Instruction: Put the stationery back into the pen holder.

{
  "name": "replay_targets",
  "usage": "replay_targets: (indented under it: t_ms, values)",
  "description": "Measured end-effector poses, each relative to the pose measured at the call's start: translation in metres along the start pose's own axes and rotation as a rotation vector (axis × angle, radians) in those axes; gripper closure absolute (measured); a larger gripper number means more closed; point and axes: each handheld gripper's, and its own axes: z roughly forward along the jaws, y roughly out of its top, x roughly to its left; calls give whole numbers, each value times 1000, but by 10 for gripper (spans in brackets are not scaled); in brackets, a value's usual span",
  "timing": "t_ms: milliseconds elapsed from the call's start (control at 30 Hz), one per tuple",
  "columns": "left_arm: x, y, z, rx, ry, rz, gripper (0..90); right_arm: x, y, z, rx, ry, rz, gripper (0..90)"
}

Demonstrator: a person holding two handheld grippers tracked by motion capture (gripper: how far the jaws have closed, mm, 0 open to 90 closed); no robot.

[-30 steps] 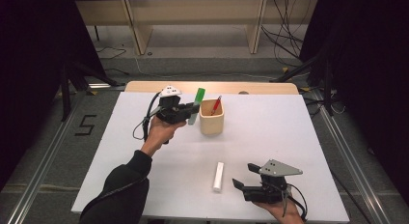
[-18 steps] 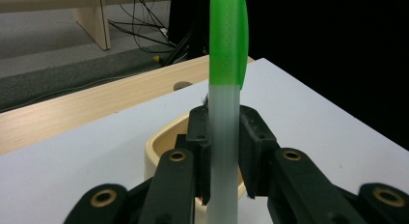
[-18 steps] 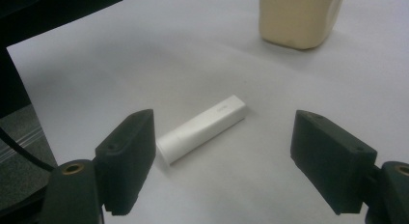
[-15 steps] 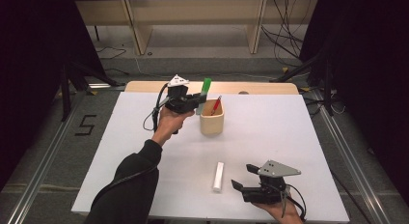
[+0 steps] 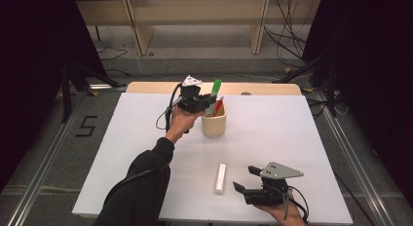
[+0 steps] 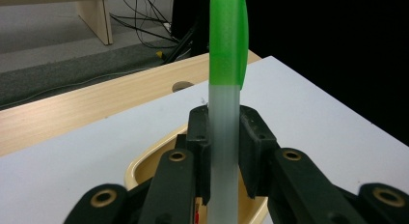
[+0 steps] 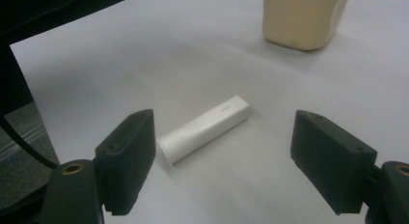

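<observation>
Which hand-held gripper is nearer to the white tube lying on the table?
Right. The right hand-held gripper sits open just beside the white tube, jaws facing it. The left hand-held gripper is across the table, over the beige cup, holding a green-capped pen.

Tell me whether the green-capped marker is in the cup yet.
Not fully: the left gripper grips the green-capped marker upright above the cup; its lower end is hidden.

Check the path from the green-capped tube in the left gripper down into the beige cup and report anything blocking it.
Nothing visible blocks it. The left gripper holds the green-capped tube upright right over the beige cup. A red-tipped item already stands in the cup, leaning to the far side, so it takes up some of the opening.
</observation>
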Motion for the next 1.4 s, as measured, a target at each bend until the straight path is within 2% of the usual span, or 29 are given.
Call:
replay_targets:
  t_ms: [100,433,567,733,867,933,967,1000,1100,1167,1300,1400]
  values:
    - [0,-1,3,3,11,11,767,0,-1,0,1,0,-2,249]
    - [4,-7,10,-1,16,-15,765,1,-1,2,4,5,-5,249]
    - [4,-9,14,7,13,4,765,1,-1,2,5,4,-6,250]
    - [5,-12,17,10,23,7,764,1,-1,2,7,4,-7,251]
    - [7,-15,19,19,43,4,760,1,-1,1,4,8,-9,250]
    - [10,-16,19,17,36,-8,750,0,-1,2,6,6,-10,250]
    - [10,-16,18,10,34,-25,692,0,-1,2,8,5,-9,250]
    - [10,-15,17,13,27,-27,589,0,-1,2,7,6,-8,250]
    - [7,-11,8,4,35,-3,499,-1,-1,2,5,6,-9,250]
    - [7,-7,1,-4,32,7,477,-1,-1,2,8,7,-8,250]
    - [6,-4,-16,-24,0,6,444,0,-2,3,9,6,-7,250]
    - [4,-7,-29,-14,-16,11,411,0,-1,3,12,2,-8,250]
